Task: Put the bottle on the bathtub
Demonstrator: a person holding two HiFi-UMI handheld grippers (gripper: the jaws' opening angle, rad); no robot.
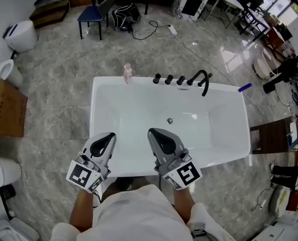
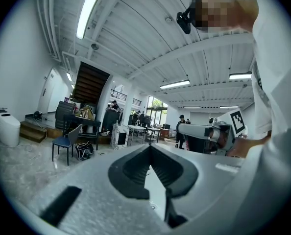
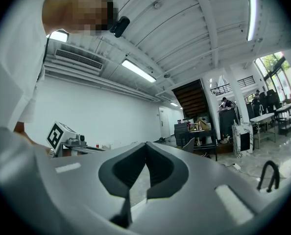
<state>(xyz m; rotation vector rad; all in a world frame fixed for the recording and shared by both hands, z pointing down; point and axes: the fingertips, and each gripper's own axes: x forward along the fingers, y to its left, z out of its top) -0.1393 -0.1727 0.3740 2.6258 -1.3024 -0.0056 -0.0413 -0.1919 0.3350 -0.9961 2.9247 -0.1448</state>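
left gripper and right gripper are held side by side, level, over the near rim of the white bathtub | both pairs of jaws are pressed together, nothing is pinched | pink bottle is seen upright on the far rim, just left of the black tap handles, well apart from both grippers
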